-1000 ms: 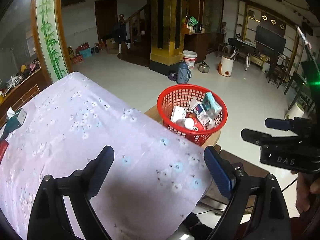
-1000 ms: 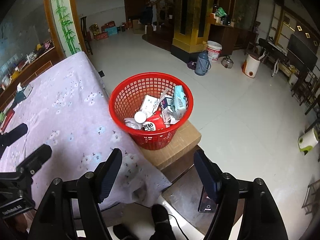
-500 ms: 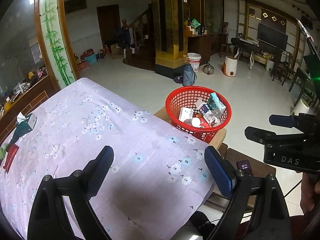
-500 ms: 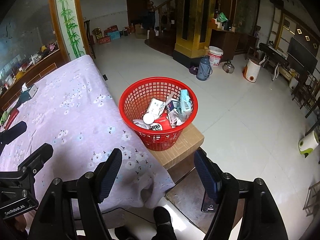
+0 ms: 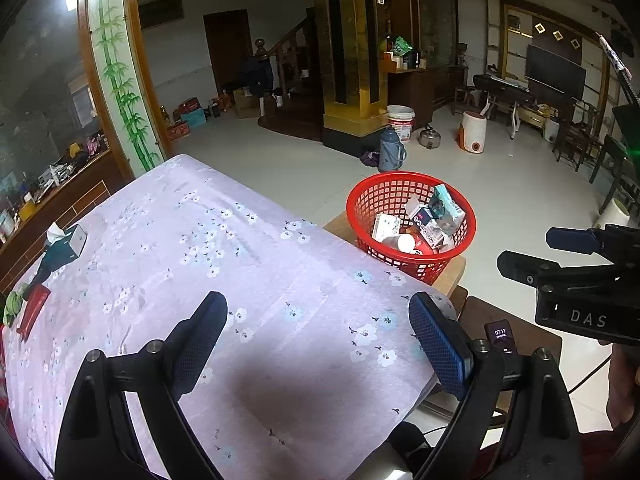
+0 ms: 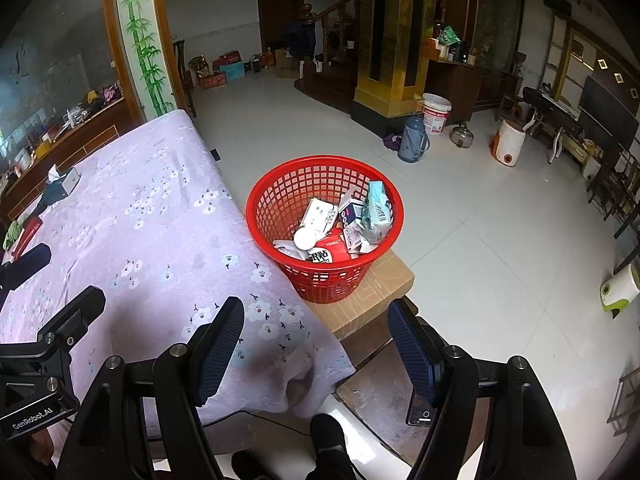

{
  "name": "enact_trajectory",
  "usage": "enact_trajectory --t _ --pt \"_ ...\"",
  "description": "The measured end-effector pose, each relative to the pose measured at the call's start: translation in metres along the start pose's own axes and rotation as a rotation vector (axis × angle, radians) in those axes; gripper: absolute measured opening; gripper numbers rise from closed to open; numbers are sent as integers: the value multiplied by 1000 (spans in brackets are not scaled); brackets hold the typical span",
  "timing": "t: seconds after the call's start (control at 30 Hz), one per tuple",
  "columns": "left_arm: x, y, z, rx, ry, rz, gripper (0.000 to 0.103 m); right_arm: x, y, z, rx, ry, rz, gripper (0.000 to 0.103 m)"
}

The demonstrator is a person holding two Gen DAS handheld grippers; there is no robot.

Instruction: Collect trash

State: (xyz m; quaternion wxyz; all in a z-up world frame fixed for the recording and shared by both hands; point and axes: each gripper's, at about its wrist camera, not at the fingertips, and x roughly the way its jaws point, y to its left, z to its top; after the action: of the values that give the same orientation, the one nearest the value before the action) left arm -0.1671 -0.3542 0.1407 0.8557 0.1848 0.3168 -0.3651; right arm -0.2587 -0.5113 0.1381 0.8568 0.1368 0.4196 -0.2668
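Observation:
A red mesh basket (image 5: pixel 362 200) (image 6: pixel 280 188) stands on a cardboard box (image 6: pixel 384 280) beside the table's right edge. It holds several cartons, wrappers and a white cap (image 6: pixel 305 238). My left gripper (image 5: pixel 318 326) hovers open over the lilac flowered tablecloth (image 5: pixel 200 248), well short of the basket, with nothing between its fingers. My right gripper (image 6: pixel 316 330) is open and empty too, above the table corner and the box, with the basket just ahead. Each gripper shows at the edge of the other's view.
A tissue box (image 5: pixel 70 238) and a red item (image 5: pixel 34 306) with something green lie at the table's far left. A phone (image 5: pixel 501 336) lies on a low wooden stand by the box. A thermos (image 6: pixel 414 138), bucket (image 6: pixel 436 114) and kettle stand on the tiled floor beyond.
Both grippers have pulled back and risen; the basket looks smaller and farther away, and more of the table shows. Both stay open and empty.

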Motion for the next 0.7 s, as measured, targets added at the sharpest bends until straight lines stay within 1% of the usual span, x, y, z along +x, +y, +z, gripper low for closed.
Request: enact_trajectory --t 0.33,0.53,0.7 --pt "3 -2 -1 21 18 29 91 3 2 1 2 6 0 78" --pt "2 2 0 0 12 -3 91 4 1 -1 3 12 -4 78" --pt "3 4 0 -5 14 11 91 5 1 0 2 10 -3 78"
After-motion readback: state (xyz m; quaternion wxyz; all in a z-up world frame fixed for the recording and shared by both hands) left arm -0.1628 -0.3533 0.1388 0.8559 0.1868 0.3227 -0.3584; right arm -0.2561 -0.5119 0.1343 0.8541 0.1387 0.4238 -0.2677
